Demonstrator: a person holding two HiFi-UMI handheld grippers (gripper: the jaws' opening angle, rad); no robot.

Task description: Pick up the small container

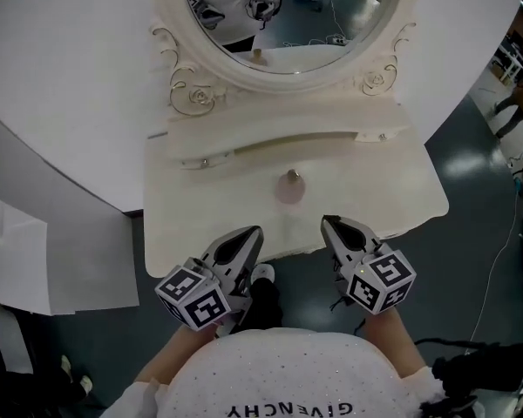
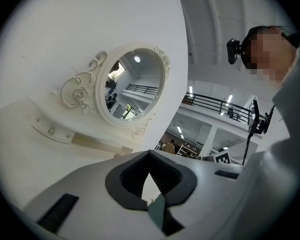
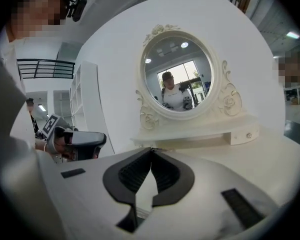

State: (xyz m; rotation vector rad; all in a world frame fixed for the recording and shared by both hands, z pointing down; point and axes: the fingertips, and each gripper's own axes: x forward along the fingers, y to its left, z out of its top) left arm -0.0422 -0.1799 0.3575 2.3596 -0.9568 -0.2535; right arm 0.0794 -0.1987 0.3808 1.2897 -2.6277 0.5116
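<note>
White curved wall (image 1: 61,77) backs a cream dressing table (image 1: 392,190) with an oval mirror (image 1: 314,24). Far to the lower left of the mirror, pale sheets (image 1: 17,259) lean off the table's side. Below the mirror and a little left, the left gripper (image 1: 253,232) hovers at the table's near edge, jaws pressed together on nothing. Straight below the mirror, past a low drawer shelf (image 1: 279,142), the small container (image 1: 290,186) stands upright on the tabletop, its long axis vertical and its knobbed lid pointing up. Nothing lies between it and either gripper. Below the mirror and a little right, the right gripper (image 1: 329,222) is likewise clamped shut and empty. Only the head view shows the container. The left gripper view alone shows a balcony railing (image 2: 215,104).
</note>
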